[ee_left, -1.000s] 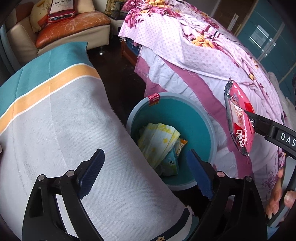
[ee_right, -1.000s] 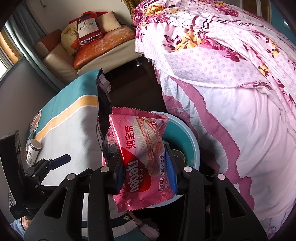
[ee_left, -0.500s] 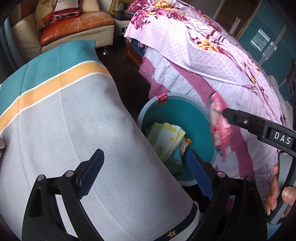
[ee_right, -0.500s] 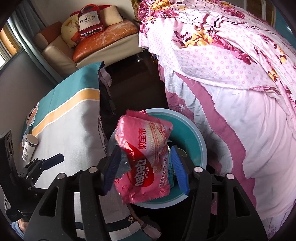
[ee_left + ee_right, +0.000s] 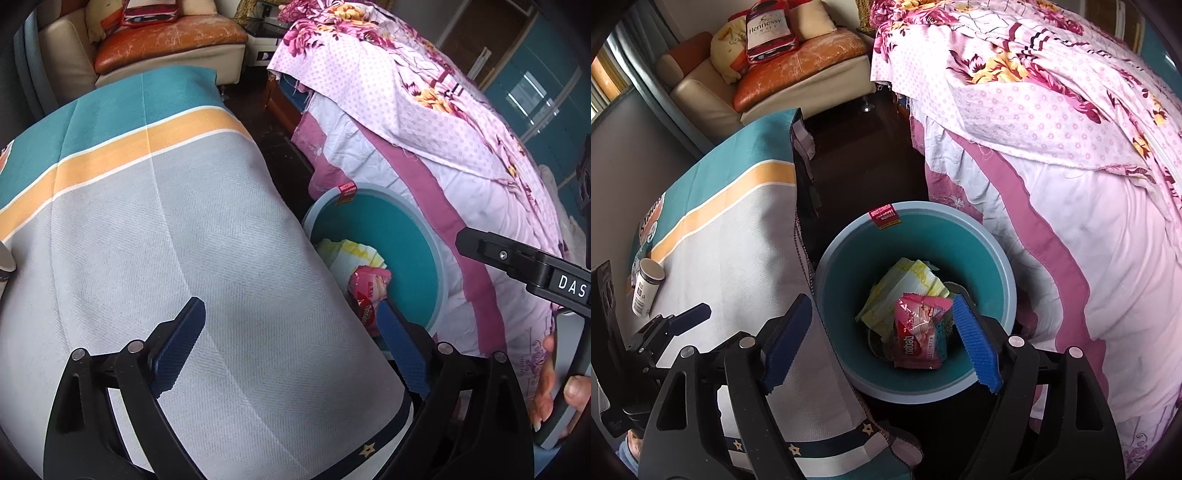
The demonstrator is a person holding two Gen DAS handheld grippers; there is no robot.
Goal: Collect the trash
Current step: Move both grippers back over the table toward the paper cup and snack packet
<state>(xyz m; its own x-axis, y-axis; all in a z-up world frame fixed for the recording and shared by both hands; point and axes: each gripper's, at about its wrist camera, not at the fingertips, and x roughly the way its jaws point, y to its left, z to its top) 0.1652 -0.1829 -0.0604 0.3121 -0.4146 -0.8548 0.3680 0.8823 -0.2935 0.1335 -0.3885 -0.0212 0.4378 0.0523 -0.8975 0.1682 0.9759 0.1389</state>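
A pink Nabati wafer wrapper (image 5: 918, 334) lies inside the teal trash bin (image 5: 1004, 273), on top of a white and yellow wrapper (image 5: 905, 284). My right gripper (image 5: 882, 343) is open and empty, above the bin's near rim. In the left wrist view the pink wrapper (image 5: 369, 291) shows in the bin (image 5: 439, 266) past the table edge. My left gripper (image 5: 291, 347) is open and empty, above the grey tablecloth (image 5: 147, 240). The right gripper's black finger (image 5: 517, 258) reaches in from the right.
A small white bottle (image 5: 646, 286) stands on the cloth-covered table (image 5: 738, 258) at the left. A bed with pink floral covers (image 5: 1071, 166) lies right of the bin. A sofa with cushions (image 5: 783, 70) stands at the back. Dark floor runs between table and bed.
My right gripper opened and let go of the pink wrapper, which dropped into the bin. The left gripper has shifted left over the table, still open.
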